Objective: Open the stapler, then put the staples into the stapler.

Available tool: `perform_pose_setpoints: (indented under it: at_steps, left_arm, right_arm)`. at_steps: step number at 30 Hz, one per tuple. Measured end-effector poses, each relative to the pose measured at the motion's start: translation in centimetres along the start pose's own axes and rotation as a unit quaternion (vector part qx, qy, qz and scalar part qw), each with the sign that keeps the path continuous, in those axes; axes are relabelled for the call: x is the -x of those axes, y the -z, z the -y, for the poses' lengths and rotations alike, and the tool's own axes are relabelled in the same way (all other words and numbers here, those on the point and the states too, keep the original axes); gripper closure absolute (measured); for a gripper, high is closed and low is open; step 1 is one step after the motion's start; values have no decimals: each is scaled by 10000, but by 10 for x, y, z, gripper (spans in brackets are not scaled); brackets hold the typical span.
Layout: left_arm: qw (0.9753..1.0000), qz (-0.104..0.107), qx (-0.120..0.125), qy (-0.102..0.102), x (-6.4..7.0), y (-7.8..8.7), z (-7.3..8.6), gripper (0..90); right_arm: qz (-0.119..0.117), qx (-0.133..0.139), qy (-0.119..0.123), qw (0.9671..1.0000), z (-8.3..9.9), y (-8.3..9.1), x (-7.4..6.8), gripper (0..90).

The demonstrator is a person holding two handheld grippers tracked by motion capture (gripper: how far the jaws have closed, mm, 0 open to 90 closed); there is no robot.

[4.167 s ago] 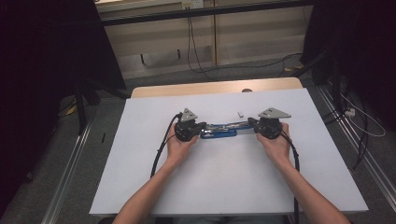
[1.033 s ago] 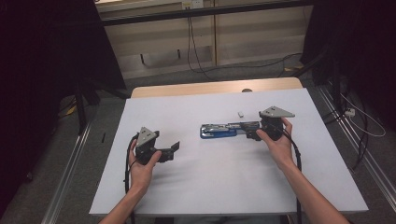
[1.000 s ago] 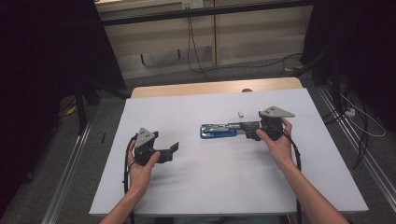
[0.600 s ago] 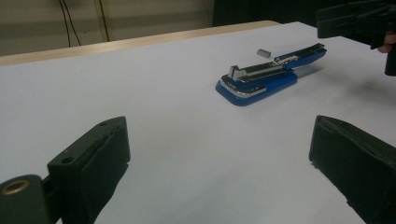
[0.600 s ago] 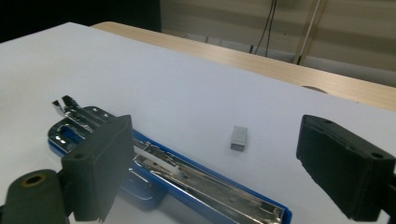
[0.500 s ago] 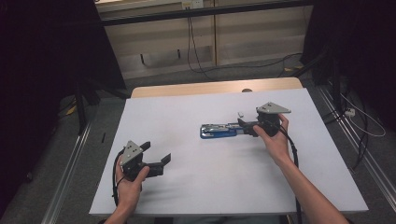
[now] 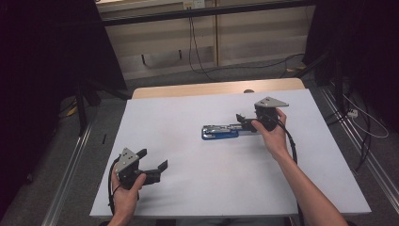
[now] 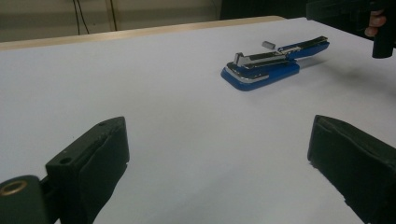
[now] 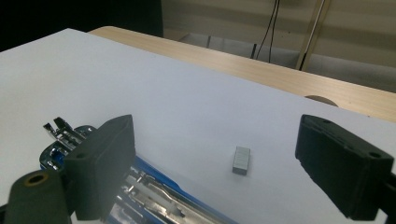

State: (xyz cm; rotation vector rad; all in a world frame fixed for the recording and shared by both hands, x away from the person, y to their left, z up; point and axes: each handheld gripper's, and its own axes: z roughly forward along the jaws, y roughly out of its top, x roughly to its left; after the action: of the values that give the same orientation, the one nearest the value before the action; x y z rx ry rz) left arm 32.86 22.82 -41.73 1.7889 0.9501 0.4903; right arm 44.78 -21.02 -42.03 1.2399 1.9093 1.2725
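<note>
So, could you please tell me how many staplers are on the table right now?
1. The blue stapler lies opened out on the white table, by the right gripper. A small staple block lies beside it. The left gripper is well away.

Dim room with dark, near-black edges at left and right in the high view — light falling from above onto the white table [image 7: 197,117], evenly lit and without glare. Soft shadows under the stapler [image 8: 266,65]. Close black jaws in both gripper views slightly blurred — grainy, bluish cast throughout.
</note>
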Motion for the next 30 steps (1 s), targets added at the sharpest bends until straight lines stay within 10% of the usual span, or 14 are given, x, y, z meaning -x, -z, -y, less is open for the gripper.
perform_pose_setpoints:
  at_steps: [30]
  left_arm:
    - [9998,-8,-118,151,-2,0,5,56]
  right_arm:
    - [-179,-835,-79,9963,-31,-41,20,139]
